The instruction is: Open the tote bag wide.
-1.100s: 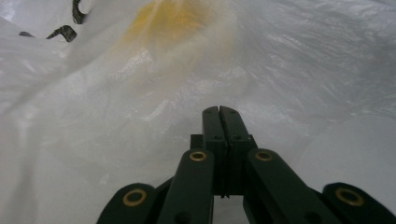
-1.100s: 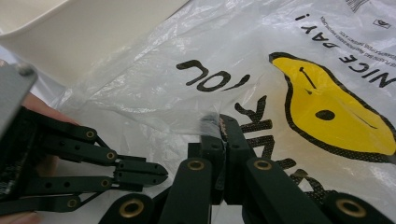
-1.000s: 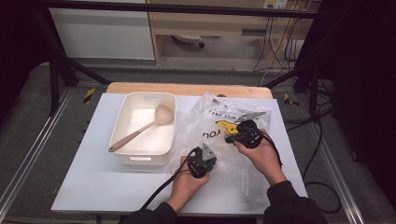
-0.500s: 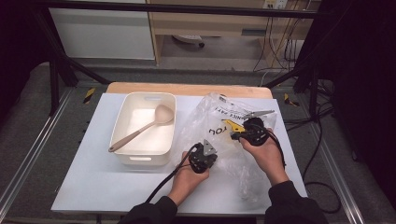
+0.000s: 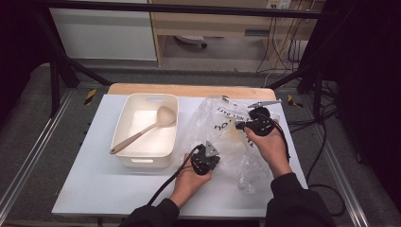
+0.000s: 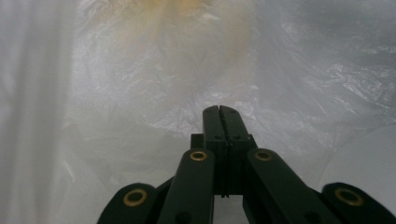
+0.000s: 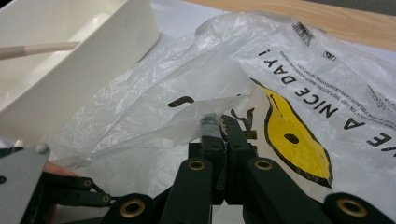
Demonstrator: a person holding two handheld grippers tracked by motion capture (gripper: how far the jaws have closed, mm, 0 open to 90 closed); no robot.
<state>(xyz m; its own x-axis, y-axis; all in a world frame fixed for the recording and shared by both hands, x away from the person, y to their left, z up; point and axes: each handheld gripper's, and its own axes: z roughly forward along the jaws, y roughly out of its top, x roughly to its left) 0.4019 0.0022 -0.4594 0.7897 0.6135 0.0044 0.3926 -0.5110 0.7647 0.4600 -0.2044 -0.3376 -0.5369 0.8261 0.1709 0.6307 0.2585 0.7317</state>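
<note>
On the left half of the white table [image 5: 85, 189] sits a cream plastic tub [image 5: 124, 128], and a beige ladle [image 5: 142, 133] lies slantwise in it, bowl toward the far right corner, handle end resting on the near left rim. Just right of the tub, a crumpled clear plastic bag [image 5: 222, 127] spreads over the middle and right of the table; it carries black lettering and a yellow smiling face, seen close in the right gripper view [image 7: 299, 135].

At the bag's near left edge, just beside the tub's near right corner, the left gripper [image 5: 206, 158] is held in the person's left hand [image 5: 189, 178], its cable trailing back toward the table's near edge. In the left gripper view its jaws are pressed fully together, with the bag's film [image 6: 140, 93] lying just ahead of the tips; whether any film is pinched there I cannot tell.

Farther right and toward the far side, the right gripper [image 5: 241, 126] sits in the right hand [image 5: 270, 144] over the bag's printed part. In the right gripper view its jaws are together and clamped on a thin fold of the bag [image 7: 205, 112], which lifts off the table there. The tub's wall [image 7: 84, 70] shows beyond, at the upper left.
</note>
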